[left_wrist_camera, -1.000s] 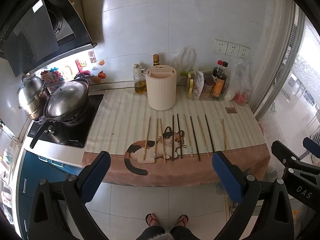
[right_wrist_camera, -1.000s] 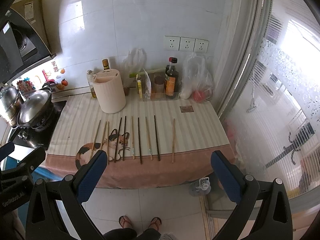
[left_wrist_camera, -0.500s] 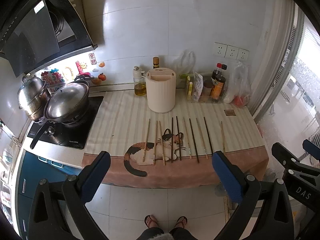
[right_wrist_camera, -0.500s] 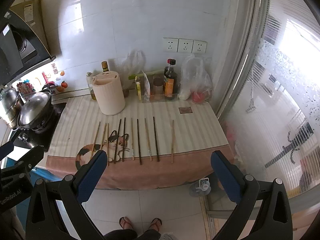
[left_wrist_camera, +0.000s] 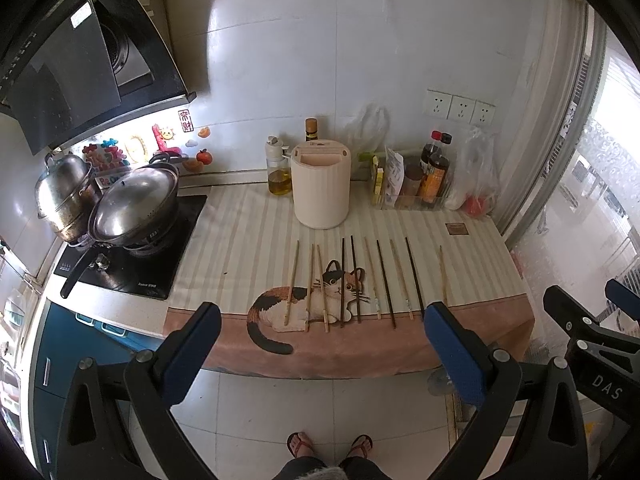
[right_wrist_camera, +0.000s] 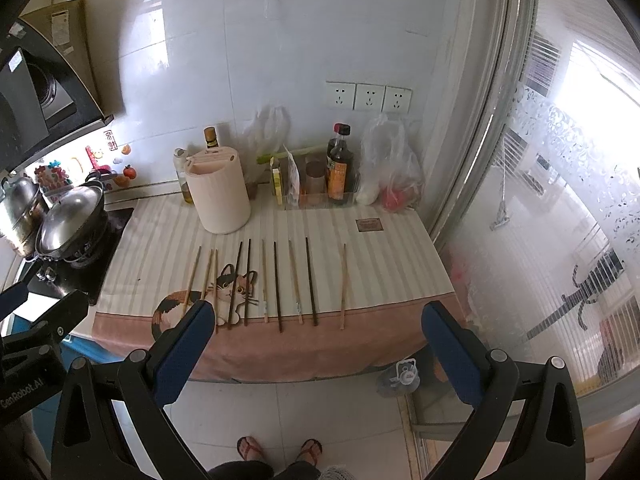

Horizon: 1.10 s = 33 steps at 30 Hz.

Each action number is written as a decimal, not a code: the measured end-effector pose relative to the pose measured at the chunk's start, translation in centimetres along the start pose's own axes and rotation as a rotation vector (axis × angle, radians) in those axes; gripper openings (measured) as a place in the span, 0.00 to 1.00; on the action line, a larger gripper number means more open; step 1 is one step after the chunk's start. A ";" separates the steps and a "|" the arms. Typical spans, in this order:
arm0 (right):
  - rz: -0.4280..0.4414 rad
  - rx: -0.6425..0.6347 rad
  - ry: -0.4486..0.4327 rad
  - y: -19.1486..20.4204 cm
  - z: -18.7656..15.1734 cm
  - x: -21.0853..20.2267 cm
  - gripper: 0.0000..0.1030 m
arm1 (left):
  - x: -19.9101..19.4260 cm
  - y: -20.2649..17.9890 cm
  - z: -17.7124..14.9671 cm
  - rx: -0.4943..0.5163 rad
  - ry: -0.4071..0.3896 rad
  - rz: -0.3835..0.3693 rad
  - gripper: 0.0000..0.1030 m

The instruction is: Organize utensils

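Both grippers have drawn slightly back; left gripper [left_wrist_camera: 320,344] and right gripper [right_wrist_camera: 316,340] gape wide, empty. Chopsticks [left_wrist_camera: 362,280] lie on the cat-print cloth [left_wrist_camera: 240,248]. We approach one stick squarely, toward the beige holder [left_wrist_camera: 320,188].

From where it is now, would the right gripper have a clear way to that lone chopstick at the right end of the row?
Probably yes. The right gripper is open and empty, and the lone chopstick lies apart from the others near the counter's front edge, with nothing over it. The gripper hangs short of the counter, so it must move forward.
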State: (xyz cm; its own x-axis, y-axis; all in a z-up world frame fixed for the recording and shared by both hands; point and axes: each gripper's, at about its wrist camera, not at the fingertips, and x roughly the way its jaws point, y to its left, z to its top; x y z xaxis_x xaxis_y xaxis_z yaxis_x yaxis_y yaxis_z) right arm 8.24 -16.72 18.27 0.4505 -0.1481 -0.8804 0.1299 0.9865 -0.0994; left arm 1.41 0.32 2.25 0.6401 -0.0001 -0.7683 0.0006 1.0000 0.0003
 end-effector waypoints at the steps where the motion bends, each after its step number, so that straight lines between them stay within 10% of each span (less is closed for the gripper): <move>1: 0.002 0.000 0.000 0.0 0.0 -0.1 1.00 | 0.0 0.0 0.0 0.000 0.000 0.002 1.00; 33: -0.075 0.022 0.046 1.8 0.8 2.2 1.00 | 4.0 1.8 1.5 0.025 0.012 0.041 1.00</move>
State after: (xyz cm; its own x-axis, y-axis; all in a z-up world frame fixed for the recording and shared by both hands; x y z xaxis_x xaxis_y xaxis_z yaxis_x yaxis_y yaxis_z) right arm 10.18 -15.35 16.49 0.3977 -0.2175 -0.8914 0.1817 0.9709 -0.1559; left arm 5.12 2.12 0.13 0.6306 0.0406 -0.7750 -0.0063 0.9989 0.0473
